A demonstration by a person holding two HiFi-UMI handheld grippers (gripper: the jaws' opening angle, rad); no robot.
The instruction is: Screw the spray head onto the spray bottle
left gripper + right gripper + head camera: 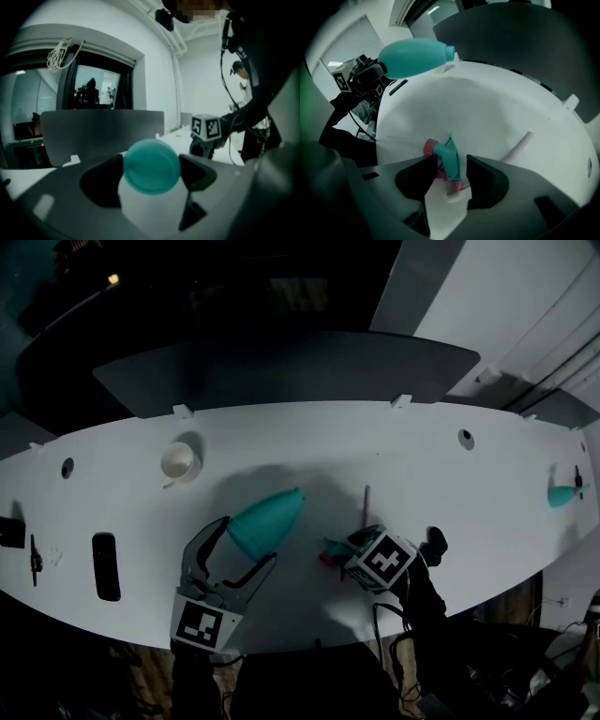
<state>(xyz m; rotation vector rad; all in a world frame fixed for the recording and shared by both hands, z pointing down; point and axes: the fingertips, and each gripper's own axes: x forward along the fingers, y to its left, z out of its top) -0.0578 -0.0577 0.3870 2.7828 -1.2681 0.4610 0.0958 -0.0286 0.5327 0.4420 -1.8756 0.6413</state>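
The white table (281, 437) bears a cup (178, 462) beyond the left claw (248, 540), a black slab (106, 565) to its left, a spray head (449, 159) between the right claw's (339, 557) jaws, and a tube (366, 501) just beyond.

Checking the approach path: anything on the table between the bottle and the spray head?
No. In the head view the stretch of table between the bottle and the spray head is bare.

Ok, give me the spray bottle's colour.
Teal; the spray bottle shows best in the right gripper view.
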